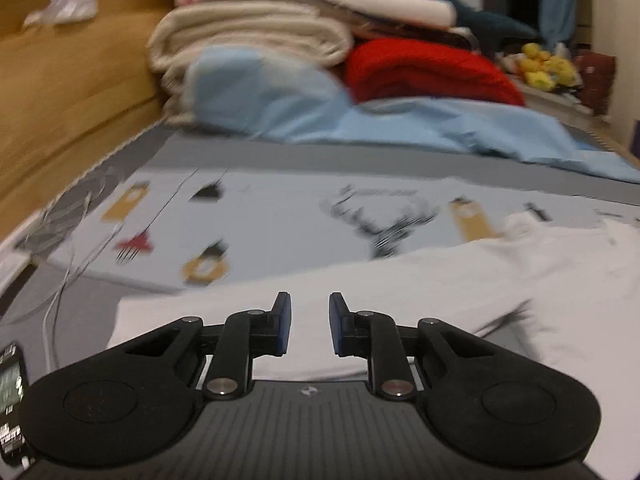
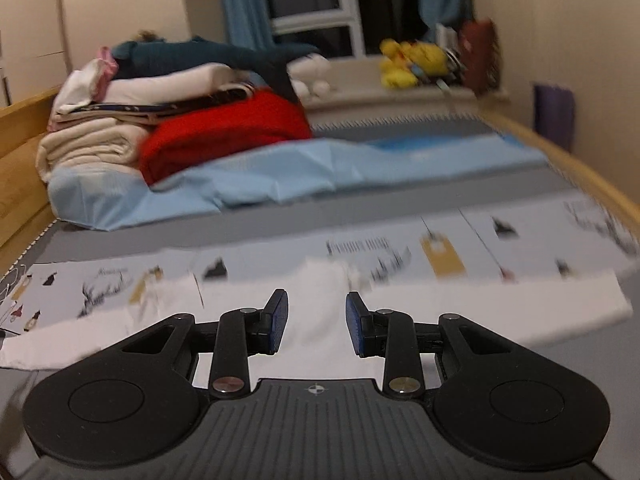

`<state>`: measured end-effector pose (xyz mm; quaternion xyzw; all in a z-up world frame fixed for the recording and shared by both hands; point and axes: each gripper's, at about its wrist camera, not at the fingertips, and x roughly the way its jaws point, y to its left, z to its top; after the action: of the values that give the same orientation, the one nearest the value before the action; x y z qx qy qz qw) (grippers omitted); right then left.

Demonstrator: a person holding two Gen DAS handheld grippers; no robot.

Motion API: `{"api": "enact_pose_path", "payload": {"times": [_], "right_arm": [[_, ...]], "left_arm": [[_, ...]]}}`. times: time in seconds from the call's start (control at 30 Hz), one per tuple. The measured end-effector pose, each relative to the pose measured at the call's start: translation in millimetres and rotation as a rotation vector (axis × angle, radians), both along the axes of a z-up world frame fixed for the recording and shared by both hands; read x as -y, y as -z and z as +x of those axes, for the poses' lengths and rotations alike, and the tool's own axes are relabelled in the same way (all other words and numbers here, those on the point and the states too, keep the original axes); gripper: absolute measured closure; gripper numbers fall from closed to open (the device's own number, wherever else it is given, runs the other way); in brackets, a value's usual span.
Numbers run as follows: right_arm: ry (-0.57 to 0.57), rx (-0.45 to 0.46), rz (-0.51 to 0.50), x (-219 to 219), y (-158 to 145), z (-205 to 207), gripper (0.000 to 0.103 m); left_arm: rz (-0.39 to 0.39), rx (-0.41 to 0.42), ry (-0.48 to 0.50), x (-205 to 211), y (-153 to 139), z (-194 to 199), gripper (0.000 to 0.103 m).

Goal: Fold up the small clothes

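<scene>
Both pairs of jaws stand parted with nothing between them: the left gripper (image 1: pixel 309 322) shows a narrow gap between its blue pads, the right gripper (image 2: pixel 316 322) a wider one. Each hovers low over one white cloth garment (image 1: pixel 420 292) (image 2: pixel 320 320) that lies spread flat on the bed, in front of both grippers. It is plain white, soft and wrinkled, with a bunched fold near its middle in the right wrist view; both views are blurred, so its exact cut cannot be told.

Under the garment lies one pale grey printed sheet (image 1: pixel 256 224) (image 2: pixel 460 236) with black deer antlers, mustard tags and small red and black figures. That sheet rests on the grey mattress (image 1: pixel 320 156) (image 2: pixel 280 224) of a wooden-framed bed (image 1: pixel 72 80) (image 2: pixel 592 176).

Farther back lies one crumpled light blue sheet (image 1: pixel 400 124) (image 2: pixel 300 176). Behind it are one folded red blanket (image 1: pixel 428 72) (image 2: pixel 228 132) and, beside it, one stack of cream and white folded bedding (image 1: pixel 248 36) (image 2: pixel 92 144), with a dark teal plush item (image 1: pixel 492 24) (image 2: pixel 208 54) on top. One cluster of yellow soft toys (image 1: pixel 544 66) (image 2: pixel 412 60) sits on the far ledge.
</scene>
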<state>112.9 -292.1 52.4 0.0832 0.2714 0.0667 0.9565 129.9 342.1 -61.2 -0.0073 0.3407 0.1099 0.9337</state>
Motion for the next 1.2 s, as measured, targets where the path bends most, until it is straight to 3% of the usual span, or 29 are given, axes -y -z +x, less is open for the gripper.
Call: {"api": "enact_pose_path", "payload": {"times": [0.1,0.2,0.37,0.53,0.67,0.77,0.87,1.0,1.1,1.2], "right_arm": [[-0.037,0.043,-0.029,-13.4,-8.5,34.4,0.07],[-0.045,0.061,-0.031,-27.0,5.0,63.7,0.07],[-0.053,-0.077,0.008,-46.0,47.7,91.4,0.07],[-0.098,-0.085,-0.026,-61.9,57.8,101.6,0.07],[-0.094,-0.115,-0.018,-63.6,67.1,108.8,0.07],[-0.098,-0.128,-0.026,-66.2,71.5,109.2,0.07],[-0.109,-0.132,-0.026,-68.1,72.9,107.8,0.07],[-0.115,-0.134,-0.023,-69.2,72.4,103.9,0.07],[-0.113,-0.139,-0.029,-68.7,71.8,102.5,0.07],[-0.099,-0.15,-0.037,-67.5,70.0,103.1,0.07]], "left_arm": [[0.006,-0.049,-0.034,-28.3,19.4,-2.5,0.081],[-0.023,-0.071,-0.092,-61.9,31.9,-12.8,0.079],[-0.064,-0.085,-0.225,-112.6,44.3,-27.7,0.073],[-0.105,-0.131,-0.35,-146.8,62.7,-25.5,0.065],[-0.152,-0.159,-0.409,-160.6,75.3,-22.3,0.065],[-0.167,-0.148,-0.427,-160.5,75.1,-16.7,0.069],[-0.162,-0.155,-0.423,-153.4,73.2,-9.4,0.096],[-0.057,-0.152,-0.424,-133.7,60.9,1.2,0.097],[0.004,-0.1,-0.419,-107.9,32.9,12.0,0.097],[0.015,-0.039,-0.366,-65.1,-3.7,25.7,0.097]]}}
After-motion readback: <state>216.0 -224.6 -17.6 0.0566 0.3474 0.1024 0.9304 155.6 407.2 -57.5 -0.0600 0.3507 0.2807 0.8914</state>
